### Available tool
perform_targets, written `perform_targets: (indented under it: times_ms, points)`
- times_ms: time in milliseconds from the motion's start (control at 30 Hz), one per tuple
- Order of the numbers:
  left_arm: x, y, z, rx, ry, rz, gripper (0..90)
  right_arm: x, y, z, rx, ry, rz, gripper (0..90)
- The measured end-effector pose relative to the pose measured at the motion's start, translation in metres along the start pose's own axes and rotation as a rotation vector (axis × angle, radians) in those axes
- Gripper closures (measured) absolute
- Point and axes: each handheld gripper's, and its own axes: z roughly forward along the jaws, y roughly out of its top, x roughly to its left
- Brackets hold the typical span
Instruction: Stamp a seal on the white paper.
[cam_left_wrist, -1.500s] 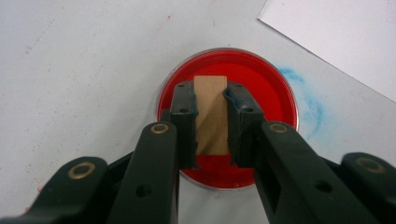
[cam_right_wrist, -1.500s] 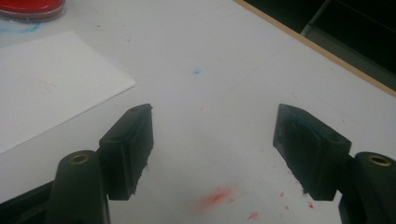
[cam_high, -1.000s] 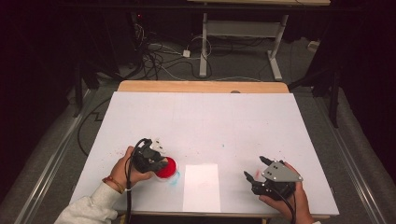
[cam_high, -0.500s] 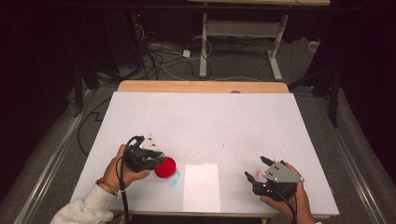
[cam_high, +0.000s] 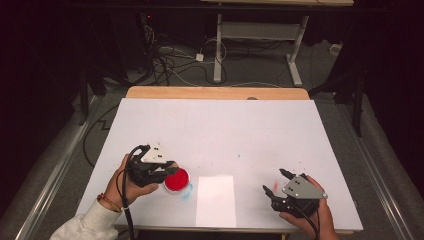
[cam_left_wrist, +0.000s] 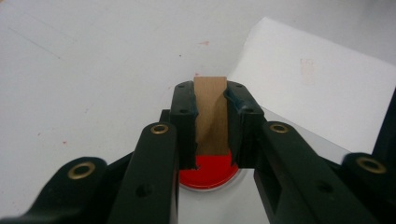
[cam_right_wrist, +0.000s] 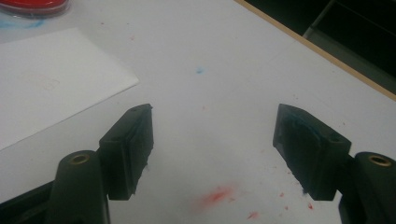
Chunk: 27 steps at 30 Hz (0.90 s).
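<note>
A round red ink pad (cam_high: 177, 180) lies on the white table (cam_high: 225, 130), near its front left. My left gripper (cam_high: 170, 170) hovers at the pad's left rim, shut on a small upright wooden block (cam_left_wrist: 211, 114). In the left gripper view the block stands between the two black pads, with the red ink pad (cam_left_wrist: 208, 171) just below and behind it. A white sheet of paper (cam_high: 216, 200) lies to the right of the pad. My right gripper (cam_high: 274, 181) rests at the front right, open, with bare table between its jaws (cam_right_wrist: 212, 126).
The paper (cam_right_wrist: 51, 79) reaches the table's front edge. Red and blue ink specks (cam_right_wrist: 217, 196) dot the surface by the right gripper. A wooden strip (cam_high: 215, 93) runs along the far edge, with cables and desk legs on the floor beyond.
My left gripper has risen with the wooden block and drawn slightly left, uncovering more of the red ink pad. The right gripper has stayed where it was.
</note>
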Motion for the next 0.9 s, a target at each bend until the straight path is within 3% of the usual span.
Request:
perform_targets:
  times_ms: [200, 700, 900]
  points:
    - [-0.007, 0.007, 0.006, 0.006, -0.020, 0.032, 73.7, 0.000, 0.000, 0.001, 0.002, 0.004, -0.003, 29.5]
    - [-0.029, 0.035, 0.047, 0.088, -0.111, 0.158, 73.7, 0.001, -0.001, 0.002, 0.012, 0.004, -0.001, 29.5]
    - [-0.033, 0.043, 0.062, 0.109, -0.145, 0.176, 73.7, 0.001, -0.002, 0.002, 0.018, 0.004, -0.002, 29.5]
